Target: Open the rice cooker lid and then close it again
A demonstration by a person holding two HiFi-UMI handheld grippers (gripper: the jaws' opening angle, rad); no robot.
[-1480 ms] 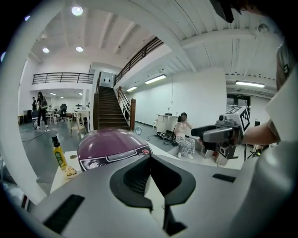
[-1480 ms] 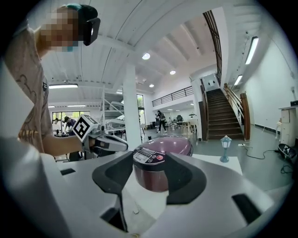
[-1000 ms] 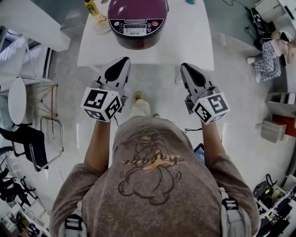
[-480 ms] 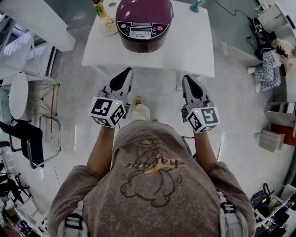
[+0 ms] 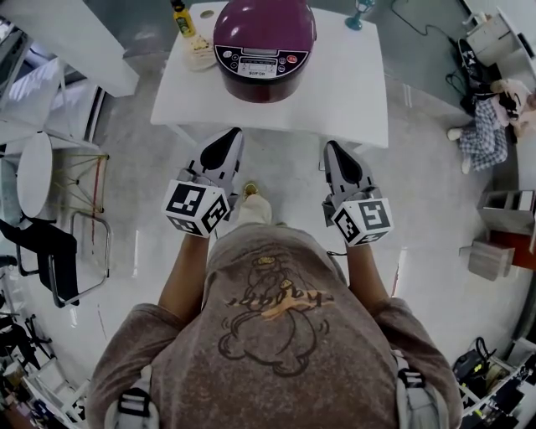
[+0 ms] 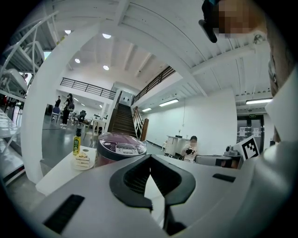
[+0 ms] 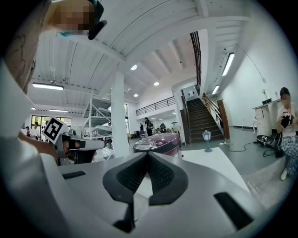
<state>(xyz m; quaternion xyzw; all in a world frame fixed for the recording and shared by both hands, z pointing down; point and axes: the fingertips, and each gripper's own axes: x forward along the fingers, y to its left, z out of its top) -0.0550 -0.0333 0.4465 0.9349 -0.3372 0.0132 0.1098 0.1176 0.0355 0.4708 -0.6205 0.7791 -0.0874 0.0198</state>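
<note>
The left gripper [image 5: 233,134] and the right gripper [image 5: 329,146] each had their jaws pressed together on nothing. Both were held level, short of the rice cooker [image 5: 265,42] and apart from it. The cooker sat lid-down on the white tabletop [image 5: 356,92], with a yellow bottle [image 5: 183,17] just to its left.

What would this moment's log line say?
rice cooker: lid closed, untouched, on white table | left gripper: jaws shut, empty, short of table | right gripper: jaws shut, empty, short of table
</note>
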